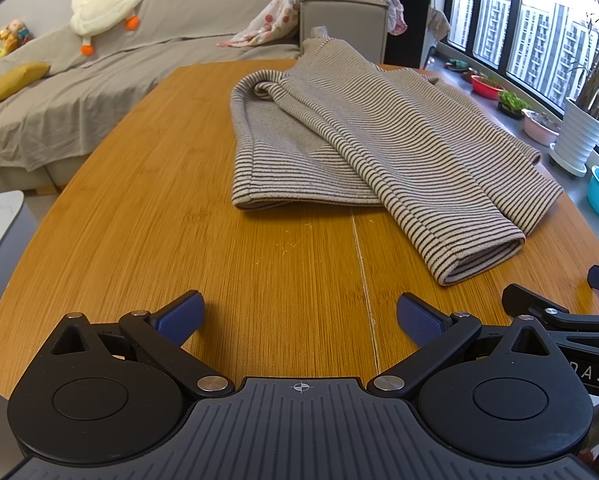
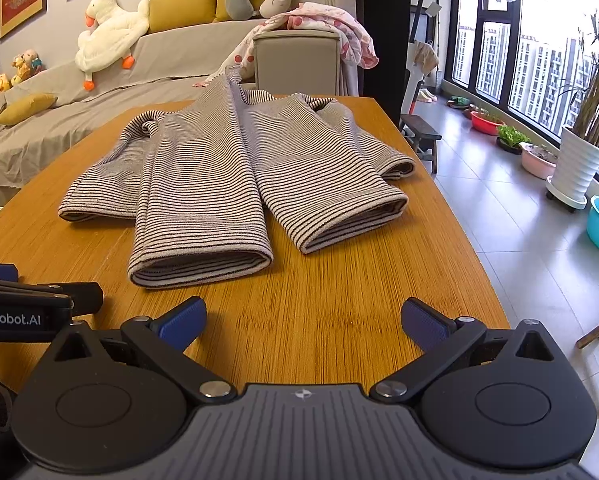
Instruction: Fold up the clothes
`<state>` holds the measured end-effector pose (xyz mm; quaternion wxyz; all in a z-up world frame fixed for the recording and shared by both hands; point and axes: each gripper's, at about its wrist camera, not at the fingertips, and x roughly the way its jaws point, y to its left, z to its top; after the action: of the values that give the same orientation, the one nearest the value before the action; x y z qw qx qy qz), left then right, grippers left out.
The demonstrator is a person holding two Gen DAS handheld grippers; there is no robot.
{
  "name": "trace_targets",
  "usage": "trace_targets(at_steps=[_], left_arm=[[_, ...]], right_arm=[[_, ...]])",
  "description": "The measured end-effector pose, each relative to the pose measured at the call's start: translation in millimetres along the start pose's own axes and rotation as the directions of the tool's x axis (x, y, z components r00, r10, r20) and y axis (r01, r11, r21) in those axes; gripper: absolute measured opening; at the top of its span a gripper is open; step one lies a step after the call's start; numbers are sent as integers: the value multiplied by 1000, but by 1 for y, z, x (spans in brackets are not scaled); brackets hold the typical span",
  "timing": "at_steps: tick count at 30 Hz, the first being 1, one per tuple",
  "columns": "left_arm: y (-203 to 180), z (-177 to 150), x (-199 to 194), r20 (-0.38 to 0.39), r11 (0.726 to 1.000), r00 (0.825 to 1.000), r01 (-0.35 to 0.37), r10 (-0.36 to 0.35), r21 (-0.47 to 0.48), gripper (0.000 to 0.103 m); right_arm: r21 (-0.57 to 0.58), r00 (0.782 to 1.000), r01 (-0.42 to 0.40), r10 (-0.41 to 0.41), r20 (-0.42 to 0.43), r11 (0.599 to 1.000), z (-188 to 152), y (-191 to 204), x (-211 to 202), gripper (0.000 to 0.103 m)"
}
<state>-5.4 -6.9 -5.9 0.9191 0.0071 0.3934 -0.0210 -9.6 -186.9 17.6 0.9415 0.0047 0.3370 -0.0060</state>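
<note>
A beige sweater with thin dark stripes (image 1: 359,136) (image 2: 227,168) lies on the wooden table (image 1: 147,184) (image 2: 339,300), its sleeves folded in over the body with the cuffs pointing toward me. My left gripper (image 1: 299,316) hovers over the near part of the table, open and empty, well short of the sweater's hem. My right gripper (image 2: 303,320) is also open and empty, just in front of the nearest sleeve cuff (image 2: 203,260). Each gripper shows at the edge of the other's view.
Behind the table is a grey-covered sofa (image 1: 79,92) with a plush duck (image 2: 107,32), yellow cushions and a pink blanket (image 2: 319,20). On the right, by the window, stand a white plant pot (image 2: 579,168), basins and a small stool (image 2: 419,128).
</note>
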Motion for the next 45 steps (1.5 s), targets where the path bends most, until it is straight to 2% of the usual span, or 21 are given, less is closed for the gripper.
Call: trace_targets(at_steps=[20, 22, 24, 27, 32, 35, 38, 42, 44, 45], left_arm=[[1, 1, 0, -6, 1000, 1000, 8, -8, 14, 103], [6, 5, -1, -19, 999, 999, 37, -36, 17, 103], [16, 13, -3, -19, 995, 995, 99, -99, -14, 103], [26, 32, -9, 40, 984, 983, 179, -178, -18, 103], [30, 70, -8, 149, 961, 950, 268, -275, 60, 103], [27, 97, 21, 124, 927, 919, 368, -374, 74, 103], [24, 123, 55, 90, 905, 901, 421, -425, 63, 103], [32, 155, 101, 43, 876, 876, 481, -480, -22, 103], [39, 166, 124, 22, 874, 878, 478, -478, -89, 103], [44, 169, 134, 12, 872, 880, 473, -475, -127, 103]], right_arm=[[-5, 1000, -26, 26, 0, 1000, 1, -3, 1, 103], [4, 999, -53, 53, -9, 999, 4, -8, 0, 103], [36, 993, -109, 110, -30, 993, 10, -17, 0, 103], [117, 980, -195, 200, -27, 974, 25, -36, 0, 103], [108, 977, -208, 202, 68, 972, 61, -45, 11, 103], [87, 974, -209, 199, 103, 974, 84, -44, 26, 103], [66, 973, -210, 202, 112, 975, 107, -41, 48, 103], [82, 948, -268, 248, 200, 960, 131, -46, 70, 103], [94, 945, -280, 258, 200, 955, 145, -51, 87, 102], [89, 946, -285, 266, 185, 954, 151, -51, 97, 95]])
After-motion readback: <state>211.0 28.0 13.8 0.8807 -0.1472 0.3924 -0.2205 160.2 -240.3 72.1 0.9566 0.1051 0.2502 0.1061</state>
